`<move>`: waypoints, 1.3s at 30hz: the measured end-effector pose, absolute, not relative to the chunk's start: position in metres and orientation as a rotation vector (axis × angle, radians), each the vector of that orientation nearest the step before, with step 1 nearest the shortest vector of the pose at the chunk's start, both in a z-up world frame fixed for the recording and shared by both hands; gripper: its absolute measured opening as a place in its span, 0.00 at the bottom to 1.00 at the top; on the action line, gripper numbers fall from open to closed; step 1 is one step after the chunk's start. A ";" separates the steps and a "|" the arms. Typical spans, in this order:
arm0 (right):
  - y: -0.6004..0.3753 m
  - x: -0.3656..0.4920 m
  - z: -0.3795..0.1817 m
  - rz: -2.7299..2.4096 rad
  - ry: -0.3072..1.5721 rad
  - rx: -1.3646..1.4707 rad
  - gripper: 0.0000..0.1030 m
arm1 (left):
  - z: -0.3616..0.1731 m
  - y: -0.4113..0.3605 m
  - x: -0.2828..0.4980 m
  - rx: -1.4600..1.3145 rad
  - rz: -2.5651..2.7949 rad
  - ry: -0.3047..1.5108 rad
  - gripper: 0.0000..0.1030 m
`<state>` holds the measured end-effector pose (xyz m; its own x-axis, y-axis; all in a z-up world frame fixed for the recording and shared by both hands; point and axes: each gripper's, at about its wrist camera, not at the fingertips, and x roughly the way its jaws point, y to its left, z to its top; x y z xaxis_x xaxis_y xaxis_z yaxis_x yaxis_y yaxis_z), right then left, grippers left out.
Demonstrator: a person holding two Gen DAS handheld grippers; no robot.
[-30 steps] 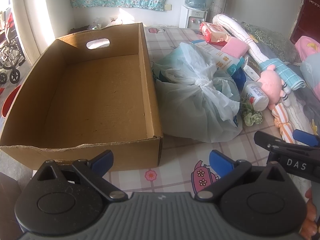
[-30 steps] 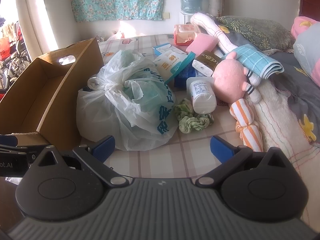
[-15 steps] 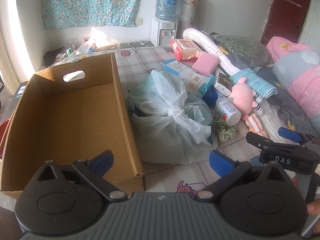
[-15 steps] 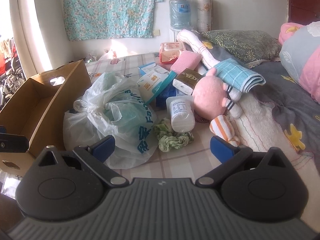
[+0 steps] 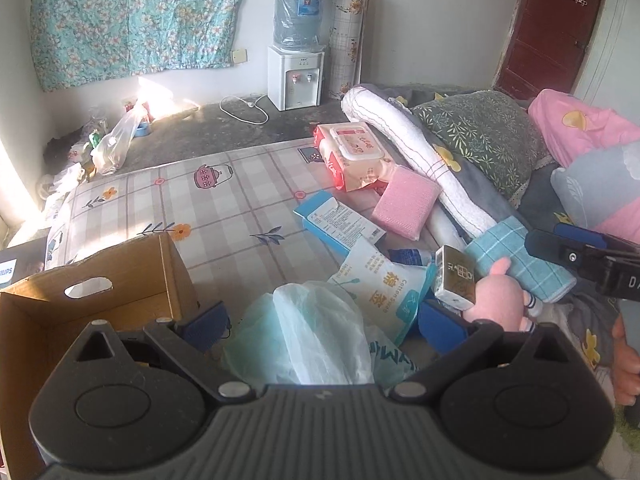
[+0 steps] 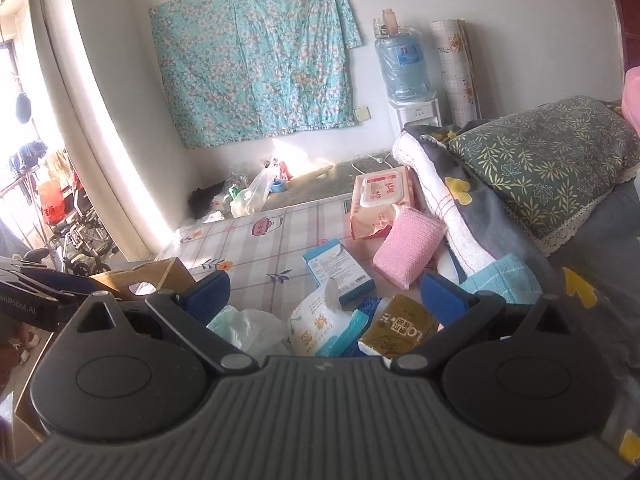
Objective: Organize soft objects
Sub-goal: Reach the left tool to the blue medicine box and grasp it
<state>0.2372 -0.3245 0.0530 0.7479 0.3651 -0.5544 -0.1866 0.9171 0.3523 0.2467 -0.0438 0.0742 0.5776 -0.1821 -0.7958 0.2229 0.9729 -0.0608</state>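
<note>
Two grippers, left gripper [image 5: 323, 322] and right gripper [image 6: 324, 294], both with jaws apart and holding nothing. One cardboard box [image 5: 52, 320] stands left. Beside it: one tied plastic bag [image 5: 316, 336], one pink plush toy [image 5: 494, 304], one pink sponge [image 5: 406, 202], one wipes pack [image 5: 354, 156].

1. A bedroom in a home: a bed [image 5: 224, 204] with a checked cartoon-print sheet fills the middle.
2. At the bed's right side lie a leaf-print pillow [image 5: 480, 136] and rolled bedding.
3. Beyond the bed's far edge a water dispenser [image 5: 296, 76] stands against the wall.
4. Left of the dispenser, a floral cloth [image 6: 256, 60] hangs on that wall.
</note>
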 end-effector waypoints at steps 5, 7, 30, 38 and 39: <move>-0.314 0.357 0.024 0.335 0.867 0.345 0.99 | 0.033 -0.066 0.326 0.059 -0.214 1.017 0.91; -0.305 0.393 0.007 0.345 0.937 0.353 0.96 | 0.015 -0.072 0.354 0.037 -0.240 1.077 0.79; -0.252 0.539 -0.148 0.349 1.330 0.440 0.44 | -0.107 -0.101 0.483 -0.162 -0.259 1.404 0.60; -0.244 0.537 -0.146 0.367 1.332 0.436 0.39 | -0.107 -0.099 0.491 -0.172 -0.203 1.349 0.62; -0.245 0.537 -0.146 0.369 1.332 0.445 0.37 | -0.104 -0.099 0.491 -0.152 -0.201 1.339 0.61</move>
